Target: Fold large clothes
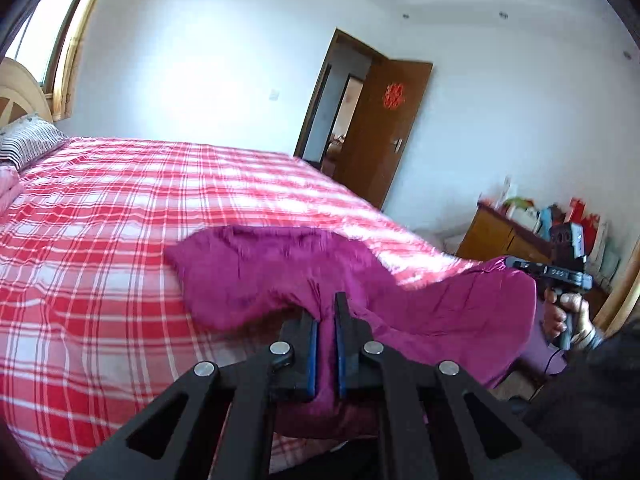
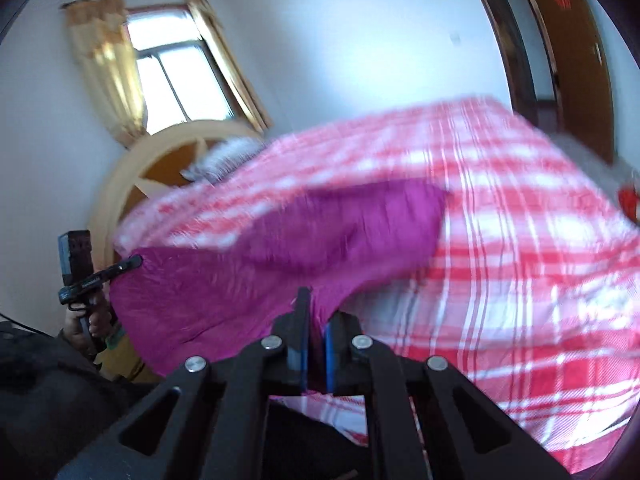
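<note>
Left wrist view: both tools, left tool [image 1: 327, 312] and right tool [image 2: 316, 312], pinch crinkled magenta cloth [image 1: 440, 304] over checked bedsheet [image 1: 100, 240].

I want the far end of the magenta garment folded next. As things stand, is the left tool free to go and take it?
Probably not yet. The left tool is shut on the near edge of the magenta garment, and the right tool grips it too. The plaid bed beyond is unobstructed, but the left would have to let go first.

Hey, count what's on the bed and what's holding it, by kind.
Magenta garment: 1
Striped pillow: 1
Tools, left tool and right tool, both clamped on the garment: 2
Total: 4
</note>
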The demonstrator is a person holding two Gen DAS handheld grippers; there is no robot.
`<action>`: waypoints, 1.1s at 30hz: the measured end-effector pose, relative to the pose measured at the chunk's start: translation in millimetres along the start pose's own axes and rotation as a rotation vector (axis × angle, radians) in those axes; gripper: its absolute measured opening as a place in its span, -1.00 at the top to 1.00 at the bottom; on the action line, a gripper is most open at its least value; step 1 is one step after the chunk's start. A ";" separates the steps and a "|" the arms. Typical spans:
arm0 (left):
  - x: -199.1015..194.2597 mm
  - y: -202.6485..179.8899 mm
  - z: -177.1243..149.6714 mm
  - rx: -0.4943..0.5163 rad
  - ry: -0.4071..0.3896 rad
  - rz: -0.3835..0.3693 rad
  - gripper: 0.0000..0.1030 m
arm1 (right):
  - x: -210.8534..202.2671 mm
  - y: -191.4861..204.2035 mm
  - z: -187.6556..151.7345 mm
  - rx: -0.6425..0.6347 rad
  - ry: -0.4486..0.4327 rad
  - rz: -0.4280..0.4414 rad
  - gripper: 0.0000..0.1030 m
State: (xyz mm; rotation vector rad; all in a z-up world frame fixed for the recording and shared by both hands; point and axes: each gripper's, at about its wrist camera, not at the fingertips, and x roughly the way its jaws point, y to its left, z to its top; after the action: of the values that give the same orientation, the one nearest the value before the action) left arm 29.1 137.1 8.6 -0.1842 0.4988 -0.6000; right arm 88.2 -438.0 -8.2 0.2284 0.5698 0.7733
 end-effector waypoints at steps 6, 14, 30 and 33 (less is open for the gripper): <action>87.8 61.7 40.1 -0.074 0.085 0.043 0.87 | 40.4 -62.1 56.3 0.148 -0.022 -0.013 0.85; 219.3 164.1 71.1 -0.245 0.238 0.198 0.74 | 177.9 -157.8 121.7 0.328 0.026 -0.154 0.85; 209.3 138.2 92.8 -0.118 0.098 0.357 -0.30 | 277.1 -228.6 98.9 0.442 0.161 -0.283 0.81; 249.8 82.2 81.7 0.068 0.149 0.348 -0.43 | 283.7 -226.9 100.9 0.466 0.170 -0.319 0.57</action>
State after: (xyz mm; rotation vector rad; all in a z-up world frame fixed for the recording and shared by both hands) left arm 288.2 60.6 -44.5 0.0133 0.6372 -0.2905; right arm 442.8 -393.5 -128.2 0.4897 0.9215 0.3429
